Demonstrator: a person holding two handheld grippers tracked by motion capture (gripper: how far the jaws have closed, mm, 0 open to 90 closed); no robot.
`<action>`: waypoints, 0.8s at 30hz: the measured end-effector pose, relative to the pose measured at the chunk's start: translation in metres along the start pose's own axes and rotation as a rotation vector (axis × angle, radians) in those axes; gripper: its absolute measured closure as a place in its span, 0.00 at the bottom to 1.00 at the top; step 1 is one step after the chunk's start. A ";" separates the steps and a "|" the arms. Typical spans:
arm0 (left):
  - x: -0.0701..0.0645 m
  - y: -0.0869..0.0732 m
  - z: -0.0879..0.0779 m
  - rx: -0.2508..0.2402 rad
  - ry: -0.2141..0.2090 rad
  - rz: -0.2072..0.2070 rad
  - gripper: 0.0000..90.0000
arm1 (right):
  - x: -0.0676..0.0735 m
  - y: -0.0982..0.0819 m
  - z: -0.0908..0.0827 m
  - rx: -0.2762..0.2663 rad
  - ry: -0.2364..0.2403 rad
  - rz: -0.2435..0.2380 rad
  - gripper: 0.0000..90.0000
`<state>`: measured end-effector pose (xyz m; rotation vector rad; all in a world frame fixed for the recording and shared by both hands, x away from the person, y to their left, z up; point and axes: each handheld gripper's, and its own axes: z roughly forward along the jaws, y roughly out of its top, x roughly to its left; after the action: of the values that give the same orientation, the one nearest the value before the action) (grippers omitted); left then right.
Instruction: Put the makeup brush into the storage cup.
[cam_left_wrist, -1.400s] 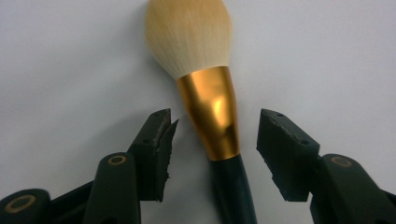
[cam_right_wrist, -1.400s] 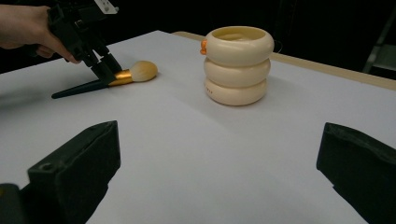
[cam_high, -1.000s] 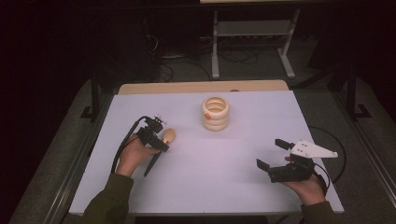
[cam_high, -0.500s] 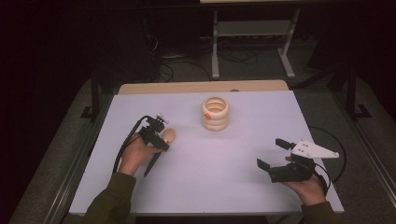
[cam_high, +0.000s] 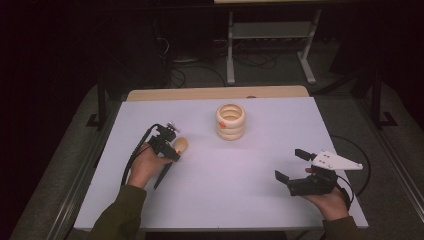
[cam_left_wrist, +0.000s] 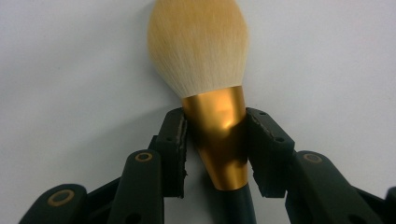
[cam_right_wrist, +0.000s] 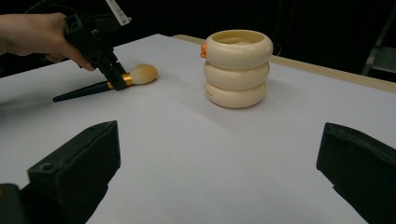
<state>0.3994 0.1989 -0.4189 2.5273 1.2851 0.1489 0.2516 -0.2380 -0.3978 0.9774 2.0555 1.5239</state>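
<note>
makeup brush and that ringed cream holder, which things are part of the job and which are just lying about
In the job:
- makeup brush, gold collar pinched by the left tongs
- cream ringed holder, probably its destination

Lying about:
- right tongs, open and idle
- metal stand behind the table

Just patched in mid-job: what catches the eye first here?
The left gripper, its jaws just closed, clamps the gold ferrule of a makeup brush lying on the white table. A cream ringed holder stands mid-table, and the right gripper waits open at the near right.

The brush (cam_left_wrist: 198, 51) has soft fluffy bristles and a glossy gold metal collar (cam_left_wrist: 219, 135) — the table (cam_high: 260, 165) is matt white.
</note>
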 end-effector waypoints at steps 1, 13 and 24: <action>0.000 0.000 0.000 -0.002 -0.004 -0.007 0.67 | 0.000 0.001 0.000 -0.004 0.001 0.000 0.00; 0.001 -0.001 -0.001 -0.007 -0.002 -0.007 0.70 | 0.002 0.001 -0.001 0.000 0.000 -0.005 0.00; 0.005 -0.005 -0.004 -0.009 -0.040 -0.023 0.70 | 0.003 0.004 -0.007 -0.028 -0.012 0.010 0.00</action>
<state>0.3970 0.2064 -0.4172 2.4941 1.2952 0.0989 0.2460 -0.2404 -0.3915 0.9856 2.0185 1.5447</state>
